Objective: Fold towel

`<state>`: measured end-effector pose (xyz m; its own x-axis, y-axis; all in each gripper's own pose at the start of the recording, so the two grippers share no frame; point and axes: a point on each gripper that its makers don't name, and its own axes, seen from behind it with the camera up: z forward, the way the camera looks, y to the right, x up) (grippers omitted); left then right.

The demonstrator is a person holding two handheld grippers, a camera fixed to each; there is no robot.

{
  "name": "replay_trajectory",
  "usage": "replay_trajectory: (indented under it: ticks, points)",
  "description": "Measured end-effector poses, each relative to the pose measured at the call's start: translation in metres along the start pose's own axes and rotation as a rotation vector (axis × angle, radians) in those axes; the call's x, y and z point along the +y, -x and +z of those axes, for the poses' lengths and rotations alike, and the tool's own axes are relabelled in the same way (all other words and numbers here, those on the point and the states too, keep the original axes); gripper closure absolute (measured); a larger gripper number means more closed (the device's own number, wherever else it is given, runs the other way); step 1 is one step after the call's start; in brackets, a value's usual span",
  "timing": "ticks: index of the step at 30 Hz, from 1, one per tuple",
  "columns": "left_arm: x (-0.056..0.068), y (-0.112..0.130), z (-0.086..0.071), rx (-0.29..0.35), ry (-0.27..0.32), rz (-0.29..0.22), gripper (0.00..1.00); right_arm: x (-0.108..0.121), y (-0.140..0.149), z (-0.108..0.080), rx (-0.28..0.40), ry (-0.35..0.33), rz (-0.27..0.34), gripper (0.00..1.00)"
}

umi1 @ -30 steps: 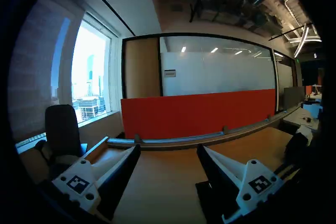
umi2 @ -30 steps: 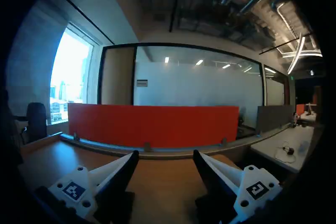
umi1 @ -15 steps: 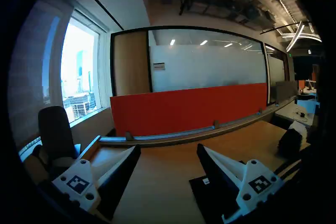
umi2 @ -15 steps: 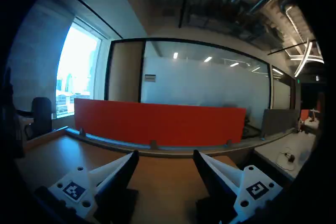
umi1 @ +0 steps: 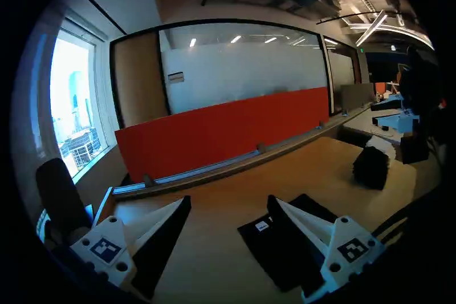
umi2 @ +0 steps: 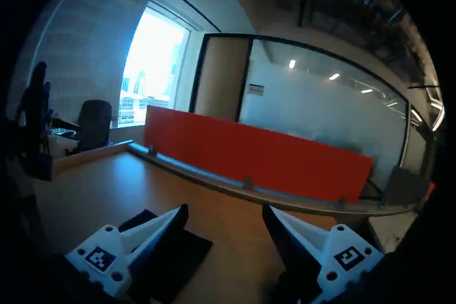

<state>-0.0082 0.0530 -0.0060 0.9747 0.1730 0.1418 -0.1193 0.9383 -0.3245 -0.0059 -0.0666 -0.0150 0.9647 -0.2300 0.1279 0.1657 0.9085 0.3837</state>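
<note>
A black towel (umi1: 288, 244) lies flat on the wooden table (umi1: 228, 201), a small white tag (umi1: 262, 226) on its near corner. In the left gripper view my left gripper (umi1: 228, 215) hovers open above the table, its right finger over the towel's left part. In the right gripper view the same black towel (umi2: 176, 250) lies low and left, partly under the left finger of my right gripper (umi2: 225, 221). That gripper is open too, with nothing between its fingers.
A dark folded stack (umi1: 371, 166) sits on the table at the right. An orange divider panel (umi1: 228, 127) and a metal rail (umi1: 228, 166) bound the table's far edge. A black chair (umi2: 94, 124) stands by the window. A dark upright shape (umi2: 35, 116) stands at far left.
Both grippers have tipped down and swung around, the left one to the right and the right one to the left. The black towel has come into both views; both stayed open.
</note>
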Motion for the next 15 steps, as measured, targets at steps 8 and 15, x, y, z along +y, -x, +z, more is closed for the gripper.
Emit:
replay_trajectory:
  ticks: [8,15]
  points:
    - [0.013,0.008,0.0,-0.037,0.054,0.008,0.0,-0.015,0.0,-0.004,-0.033,-0.07,-0.007,0.0]
    - [0.028,0.035,0.0,-0.107,0.109,-0.002,0.01,-0.032,0.024,-0.006,-0.103,-0.134,-0.016,0.0]
